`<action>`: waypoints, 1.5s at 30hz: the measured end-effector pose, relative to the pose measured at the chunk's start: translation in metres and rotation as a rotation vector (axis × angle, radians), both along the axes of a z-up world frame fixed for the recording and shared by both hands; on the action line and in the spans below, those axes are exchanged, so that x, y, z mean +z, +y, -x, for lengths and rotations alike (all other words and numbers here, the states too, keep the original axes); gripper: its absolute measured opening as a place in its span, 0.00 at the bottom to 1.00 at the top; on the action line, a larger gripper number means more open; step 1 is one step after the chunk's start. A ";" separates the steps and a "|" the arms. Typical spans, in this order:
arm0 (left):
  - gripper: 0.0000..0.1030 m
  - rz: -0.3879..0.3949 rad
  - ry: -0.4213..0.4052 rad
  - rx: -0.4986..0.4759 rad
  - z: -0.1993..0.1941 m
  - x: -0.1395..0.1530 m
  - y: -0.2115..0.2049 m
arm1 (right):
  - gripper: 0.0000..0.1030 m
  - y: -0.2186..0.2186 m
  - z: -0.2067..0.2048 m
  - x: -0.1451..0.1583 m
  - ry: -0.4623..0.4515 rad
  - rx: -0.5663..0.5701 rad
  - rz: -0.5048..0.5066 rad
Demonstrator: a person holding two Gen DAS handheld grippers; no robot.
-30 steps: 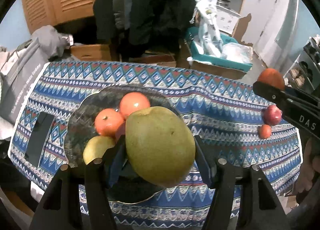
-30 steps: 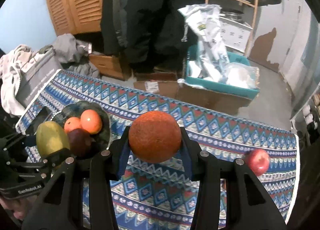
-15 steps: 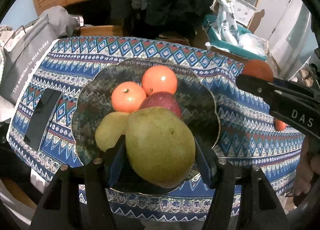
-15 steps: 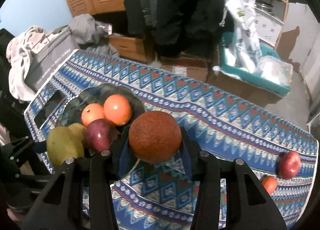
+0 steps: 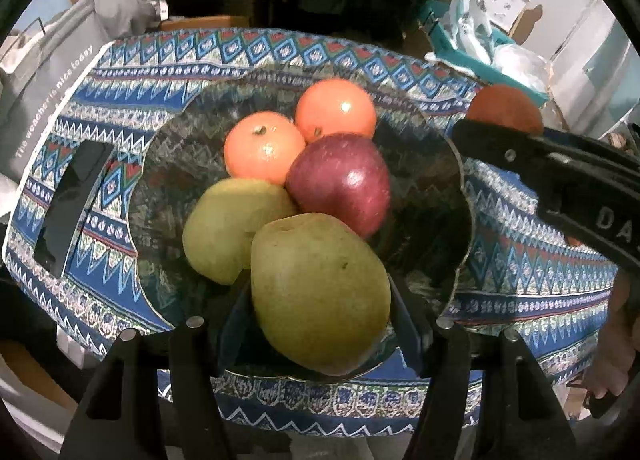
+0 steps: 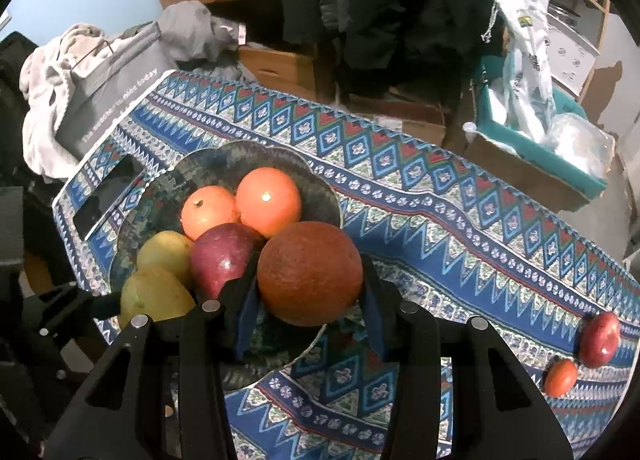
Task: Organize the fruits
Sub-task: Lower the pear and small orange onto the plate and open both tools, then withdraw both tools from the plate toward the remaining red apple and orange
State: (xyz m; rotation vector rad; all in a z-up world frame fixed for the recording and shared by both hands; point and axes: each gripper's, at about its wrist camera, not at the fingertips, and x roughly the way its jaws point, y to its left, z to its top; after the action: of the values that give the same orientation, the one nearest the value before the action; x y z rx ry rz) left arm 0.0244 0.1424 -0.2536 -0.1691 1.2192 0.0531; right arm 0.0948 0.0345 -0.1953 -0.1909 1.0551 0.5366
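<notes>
Jaws on the left gripper (image 5: 320, 316) clamp a green pear (image 5: 320, 292); jaws on the right gripper (image 6: 308, 300) clamp a brown-orange fruit (image 6: 310, 272). Both hang over the bowl (image 5: 440, 179), near side. Bowl already holds two oranges (image 5: 264, 147), an apple (image 5: 340, 183), another pear (image 5: 224, 227). Best bet: lower each into a free gap, pear front, brown fruit at the right edge, release one at a time so nothing rolls out. Surface has a patterned cloth (image 6: 440, 211); loose red fruit (image 6: 600, 338) and small orange one (image 6: 560, 378) wait far right. Phone (image 5: 68, 211) at left. Cluttered room: boxes, clothes, louvered doors.

A dark phone (image 5: 70, 203) lies on the patterned cloth (image 6: 460, 227), beside a grey bag (image 6: 116, 99).
</notes>
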 end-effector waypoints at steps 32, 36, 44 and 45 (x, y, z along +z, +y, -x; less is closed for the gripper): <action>0.76 -0.012 -0.149 0.042 0.003 0.043 0.010 | 0.52 -0.008 0.001 0.028 -0.017 -0.034 -0.029; 0.76 -0.012 -0.177 0.033 0.003 0.053 0.005 | 0.57 -0.021 0.004 0.044 -0.053 -0.072 -0.029; 0.76 -0.030 -0.237 -0.004 0.005 0.076 -0.012 | 0.60 -0.045 0.016 0.072 -0.144 -0.129 0.026; 0.76 -0.030 -0.244 -0.009 0.006 0.079 -0.014 | 0.62 -0.048 0.018 0.076 -0.158 -0.136 0.036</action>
State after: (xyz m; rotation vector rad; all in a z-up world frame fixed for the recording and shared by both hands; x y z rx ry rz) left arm 0.0184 0.1282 -0.1747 -0.1394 0.9757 0.0416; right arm 0.0770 -0.0140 -0.1195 -0.1885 0.9171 0.3736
